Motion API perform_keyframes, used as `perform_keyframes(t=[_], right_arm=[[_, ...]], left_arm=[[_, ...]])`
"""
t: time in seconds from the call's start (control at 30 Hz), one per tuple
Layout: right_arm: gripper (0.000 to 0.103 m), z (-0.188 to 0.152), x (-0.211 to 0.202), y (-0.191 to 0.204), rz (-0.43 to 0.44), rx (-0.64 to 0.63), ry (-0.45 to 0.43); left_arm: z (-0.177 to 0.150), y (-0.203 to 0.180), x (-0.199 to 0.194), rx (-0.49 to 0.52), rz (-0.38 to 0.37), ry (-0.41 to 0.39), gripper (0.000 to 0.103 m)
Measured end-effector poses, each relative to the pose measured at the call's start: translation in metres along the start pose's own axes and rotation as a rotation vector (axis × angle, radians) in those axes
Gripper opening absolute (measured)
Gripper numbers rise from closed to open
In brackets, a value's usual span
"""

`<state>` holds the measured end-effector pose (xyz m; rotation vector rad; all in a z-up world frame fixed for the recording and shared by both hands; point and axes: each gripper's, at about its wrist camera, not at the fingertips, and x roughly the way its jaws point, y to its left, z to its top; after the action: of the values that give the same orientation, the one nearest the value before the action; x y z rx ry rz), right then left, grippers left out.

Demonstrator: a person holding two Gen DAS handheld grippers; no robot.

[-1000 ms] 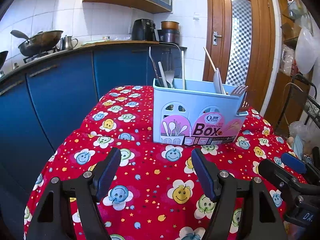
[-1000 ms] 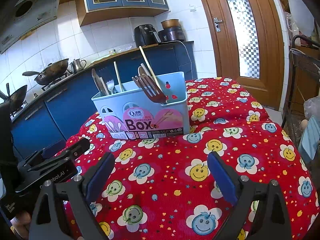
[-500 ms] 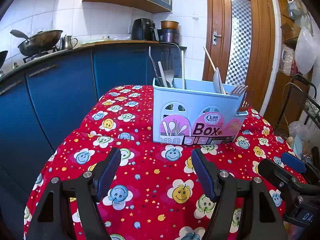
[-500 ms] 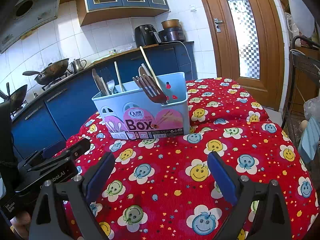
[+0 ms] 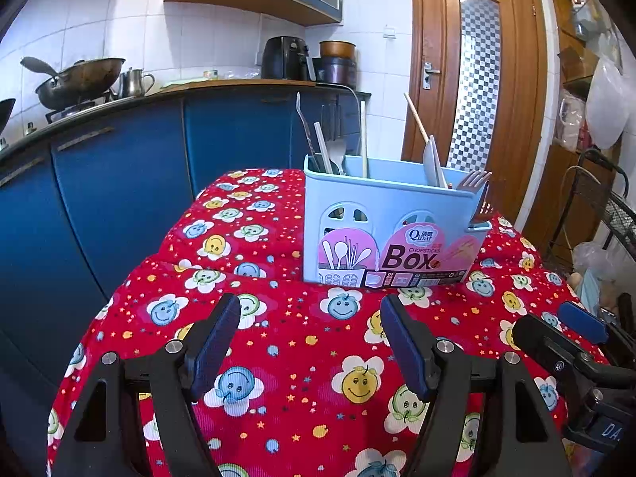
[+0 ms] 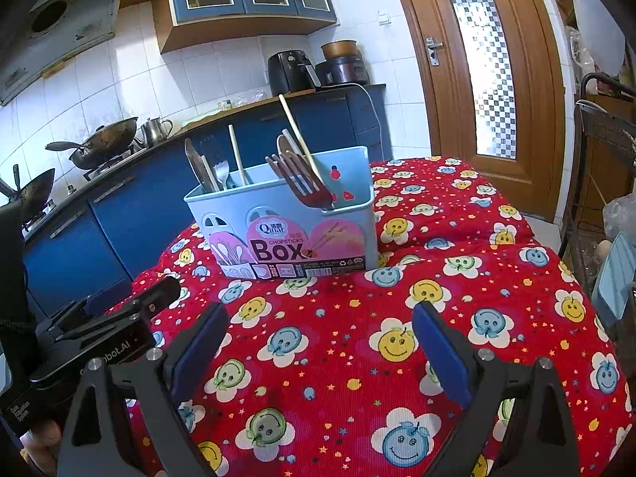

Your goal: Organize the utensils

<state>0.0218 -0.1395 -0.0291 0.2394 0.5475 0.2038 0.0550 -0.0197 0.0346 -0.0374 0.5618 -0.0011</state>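
Nothing has moved: both the left gripper [image 5: 310, 338] and the right gripper [image 6: 320, 346] hover with fingers released and empty, short of the chopsticks box [image 6: 286, 218], where the utensils [image 6: 302, 183] stand sorted.

Utensil box [image 5: 391, 234] stands on the tablecloth [image 5: 302, 365], ahead of the left gripper [image 5: 310, 342] and slightly to its right. Fork [image 6: 304, 183] leans in the box's right end, spoon [image 6: 195, 165] in its left. Counter [image 5: 119, 139] runs behind, door [image 5: 477, 79] behind-right.
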Motion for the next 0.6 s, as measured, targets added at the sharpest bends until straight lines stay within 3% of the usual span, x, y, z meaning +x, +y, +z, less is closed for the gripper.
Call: perform_keyframes(t=[0.6], right_arm=[[0.096, 0.006, -0.0022, -0.0017, 0.0, 0.001, -0.008]], left_arm=[[0.0009, 0.0016, -0.008, -0.004, -0.006, -0.004, 0.074]])
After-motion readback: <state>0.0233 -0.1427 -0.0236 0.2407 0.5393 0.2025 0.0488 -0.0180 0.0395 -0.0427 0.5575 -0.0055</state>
